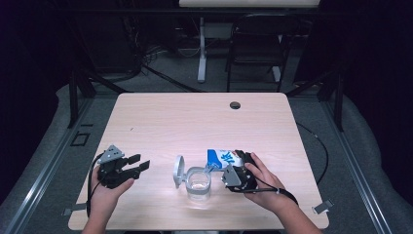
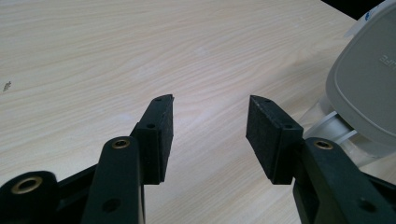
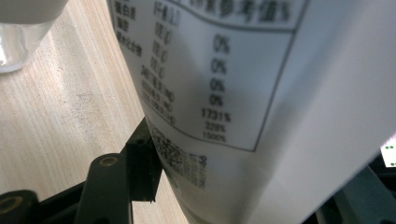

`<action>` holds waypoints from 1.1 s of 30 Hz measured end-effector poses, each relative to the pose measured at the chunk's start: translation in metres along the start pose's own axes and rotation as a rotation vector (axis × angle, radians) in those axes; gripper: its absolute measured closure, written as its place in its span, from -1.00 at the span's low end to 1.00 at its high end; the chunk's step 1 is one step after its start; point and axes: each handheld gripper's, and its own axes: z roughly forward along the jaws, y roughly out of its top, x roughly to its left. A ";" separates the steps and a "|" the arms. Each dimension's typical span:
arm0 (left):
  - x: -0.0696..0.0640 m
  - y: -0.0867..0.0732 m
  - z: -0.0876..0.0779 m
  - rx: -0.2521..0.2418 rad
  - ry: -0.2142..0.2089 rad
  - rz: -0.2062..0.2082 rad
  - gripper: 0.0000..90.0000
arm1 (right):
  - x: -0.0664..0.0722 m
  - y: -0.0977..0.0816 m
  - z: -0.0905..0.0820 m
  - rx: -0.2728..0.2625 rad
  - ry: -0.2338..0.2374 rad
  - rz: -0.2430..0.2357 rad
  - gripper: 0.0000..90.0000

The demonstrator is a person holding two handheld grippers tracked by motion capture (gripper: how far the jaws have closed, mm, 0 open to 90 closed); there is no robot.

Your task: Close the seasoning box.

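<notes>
The blue-and-white pouch (image 1: 221,158) sits in your right claw (image 1: 237,171), near the front edge of the worktop (image 1: 195,117) and right of centre, with its top end tipped down toward the clear glass jar (image 1: 198,184). In the right gripper view the pouch's (image 3: 261,93) white back panel with its printed table lies between the jaws, and the left pad presses against the panel; your right claw is clamped on the pouch. The jar stands just beside the pouch, on its left, with its grey hinged lid (image 1: 178,171) swung open and standing up at the jar's left side. In the left gripper view the lid (image 2: 369,88) shows at the right edge, close to the right jaw. Your left claw (image 1: 137,165) is held above the worktop to the left of the jar, apart from it, with its jaws spread and nothing between them. Your left hand (image 1: 104,190) grips its body from below.
</notes>
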 end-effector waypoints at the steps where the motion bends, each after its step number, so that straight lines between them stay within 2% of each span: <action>1: 0.000 0.000 0.000 0.000 -0.001 0.008 0.15 | 0.000 0.000 0.000 0.003 0.001 -0.004 -0.08; 7: -0.005 0.000 0.003 0.010 -0.006 0.021 0.15 | 0.002 -0.001 -0.002 0.021 -0.008 -0.026 -0.08; 8: -0.005 0.000 0.004 0.009 -0.007 0.024 0.15 | 0.002 -0.002 -0.001 0.001 -0.009 -0.033 -0.08; 14: -0.006 0.000 0.004 0.013 -0.009 0.025 0.15 | 0.007 -0.003 0.000 0.004 -0.008 -0.061 -0.08; 16: -0.007 0.000 0.004 0.014 -0.008 0.025 0.15 | 0.009 -0.003 0.000 -0.003 -0.007 -0.054 -0.08; 21: -0.007 0.000 0.005 0.018 -0.007 0.026 0.15 | 0.014 -0.004 0.002 0.009 -0.010 -0.098 -0.08; 23: -0.008 0.000 0.006 0.015 -0.008 0.022 0.15 | 0.015 -0.004 0.003 -0.001 -0.010 -0.091 -0.08; 25: -0.008 0.000 0.006 0.015 -0.008 0.023 0.15 | 0.017 -0.003 0.003 0.010 -0.014 -0.109 -0.08; 28: -0.007 0.000 0.006 0.017 -0.008 0.023 0.15 | 0.018 -0.003 0.005 0.002 -0.012 -0.104 -0.08; 29: -0.007 0.000 0.005 0.017 -0.010 0.025 0.15 | 0.018 -0.002 0.004 0.024 -0.020 -0.125 -0.08; 33: -0.006 0.000 0.005 0.014 -0.009 0.023 0.15 | 0.021 -0.002 0.006 0.016 -0.019 -0.124 -0.08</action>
